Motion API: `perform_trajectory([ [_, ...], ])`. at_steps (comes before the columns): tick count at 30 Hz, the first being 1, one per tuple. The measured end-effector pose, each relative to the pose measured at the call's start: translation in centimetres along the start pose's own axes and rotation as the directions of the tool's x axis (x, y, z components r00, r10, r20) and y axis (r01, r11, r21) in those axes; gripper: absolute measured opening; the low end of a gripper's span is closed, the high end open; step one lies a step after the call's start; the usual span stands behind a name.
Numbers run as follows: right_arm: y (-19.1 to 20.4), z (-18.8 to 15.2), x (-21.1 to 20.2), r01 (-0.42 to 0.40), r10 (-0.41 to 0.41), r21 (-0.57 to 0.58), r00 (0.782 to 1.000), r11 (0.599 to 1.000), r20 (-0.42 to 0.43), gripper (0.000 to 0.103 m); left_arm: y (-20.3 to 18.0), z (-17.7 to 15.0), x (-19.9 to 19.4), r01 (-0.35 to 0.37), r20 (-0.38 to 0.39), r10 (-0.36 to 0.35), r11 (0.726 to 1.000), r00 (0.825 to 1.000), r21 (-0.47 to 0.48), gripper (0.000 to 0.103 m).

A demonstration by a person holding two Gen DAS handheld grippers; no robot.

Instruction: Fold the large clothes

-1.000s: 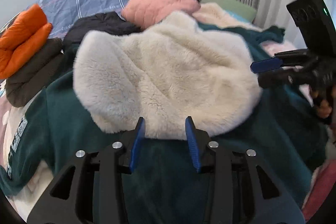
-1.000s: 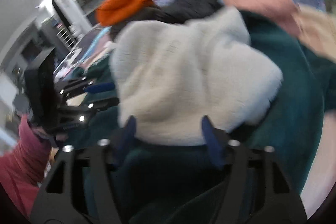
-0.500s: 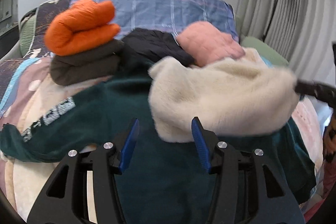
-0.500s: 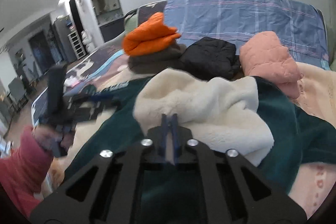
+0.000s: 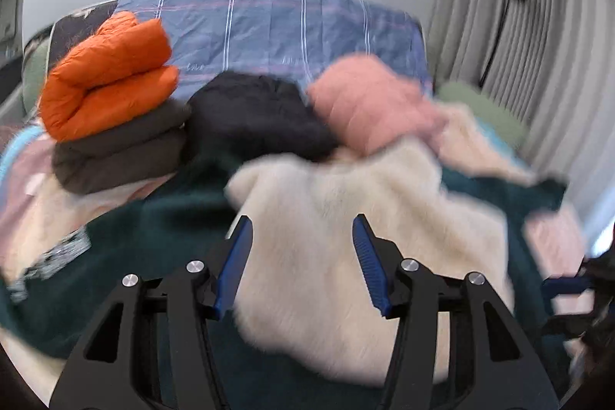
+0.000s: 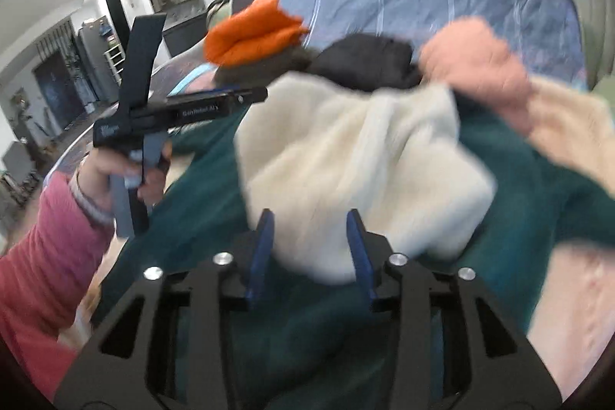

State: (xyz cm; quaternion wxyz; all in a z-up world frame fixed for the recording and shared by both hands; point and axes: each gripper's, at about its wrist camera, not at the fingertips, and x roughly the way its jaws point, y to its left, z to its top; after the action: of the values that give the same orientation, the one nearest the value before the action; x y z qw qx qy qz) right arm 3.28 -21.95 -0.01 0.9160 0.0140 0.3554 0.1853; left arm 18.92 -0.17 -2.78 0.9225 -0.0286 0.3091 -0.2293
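Note:
A dark green fleece garment (image 5: pixel 153 241) lies spread on the bed, with its cream fleece lining (image 5: pixel 346 241) turned up in a heap on top. It also shows in the right wrist view (image 6: pixel 511 202), with the cream lining (image 6: pixel 346 160). My left gripper (image 5: pixel 303 260) is open and empty, just above the cream lining. My right gripper (image 6: pixel 309 248) is open and empty over the near edge of the lining. The left gripper appears in the right wrist view (image 6: pixel 253 95), held in a hand with a pink sleeve.
Folded clothes stand at the back of the bed: an orange puffer (image 5: pixel 107 75) on a brown one (image 5: pixel 115 148), a black one (image 5: pixel 253 114) and a pink one (image 5: pixel 369 102). A blue checked cover (image 5: pixel 269 25) lies behind. Curtains (image 5: pixel 538 45) hang at right.
My right gripper was shut half a second ago and is open now. Both grippers have moved closer over the cream lining. The left gripper stayed open.

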Motion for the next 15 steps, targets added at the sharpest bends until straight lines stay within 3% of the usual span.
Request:
perform_trajectory([
  [1,-0.2,0.6,0.5,0.008,-0.008,0.021,1.000,1.000,0.009,0.035,-0.2,0.5,0.5,0.050,0.006,-0.050,0.999,0.999,-0.006,0.030],
  [2,-0.9,1.0,1.5,0.015,-0.016,0.053,1.000,0.998,0.010,0.034,-0.7,0.8,1.6,0.073,-0.023,-0.073,0.997,0.997,0.010,0.007],
  [3,-1.7,1.5,2.9,0.030,-0.030,0.088,1.000,0.996,-0.004,0.034,-0.9,0.7,2.7,0.054,-0.062,-0.053,0.998,0.997,0.012,0.006],
  [4,-2.8,1.0,5.2,0.071,-0.062,0.140,0.996,0.988,-0.069,0.034,-0.8,0.1,4.2,0.030,-0.123,-0.029,1.000,0.992,0.001,0.006],
  [5,-4.0,0.1,7.4,0.079,-0.049,0.191,0.987,0.978,-0.155,0.034,-0.5,-1.2,5.9,0.007,-0.199,-0.009,1.000,0.980,-0.010,0.006],
  [6,-4.8,-1.6,9.4,0.057,0.005,0.248,0.970,0.967,-0.244,0.033,-0.1,-3.3,7.8,-0.017,-0.293,0.016,1.000,0.956,0.000,0.005],
  [7,-5.4,-3.6,10.6,0.031,0.052,0.291,0.961,0.956,-0.273,0.032,0.0,-5.0,8.6,-0.025,-0.330,0.032,0.999,0.943,0.025,0.005],
  [9,-4.7,-4.9,8.9,0.004,0.047,0.235,0.976,0.972,-0.211,0.031,-0.2,-7.2,7.2,0.002,-0.255,0.018,0.997,0.967,0.081,0.004],
  [13,-6.7,-4.4,5.1,-0.082,0.144,0.370,0.980,0.925,-0.141,0.031,-1.5,-6.1,3.1,0.067,-0.232,-0.050,0.996,0.971,0.067,0.012],
  [14,-7.3,-4.3,4.1,-0.073,0.132,0.382,0.983,0.921,-0.129,0.032,-2.9,-6.2,1.3,0.113,-0.209,-0.088,0.987,0.974,0.113,0.022],
  [15,-7.9,-4.3,3.1,-0.048,0.100,0.382,0.988,0.923,-0.119,0.040,-4.3,-6.4,-0.2,0.157,-0.193,-0.125,0.975,0.973,0.158,0.041],
])
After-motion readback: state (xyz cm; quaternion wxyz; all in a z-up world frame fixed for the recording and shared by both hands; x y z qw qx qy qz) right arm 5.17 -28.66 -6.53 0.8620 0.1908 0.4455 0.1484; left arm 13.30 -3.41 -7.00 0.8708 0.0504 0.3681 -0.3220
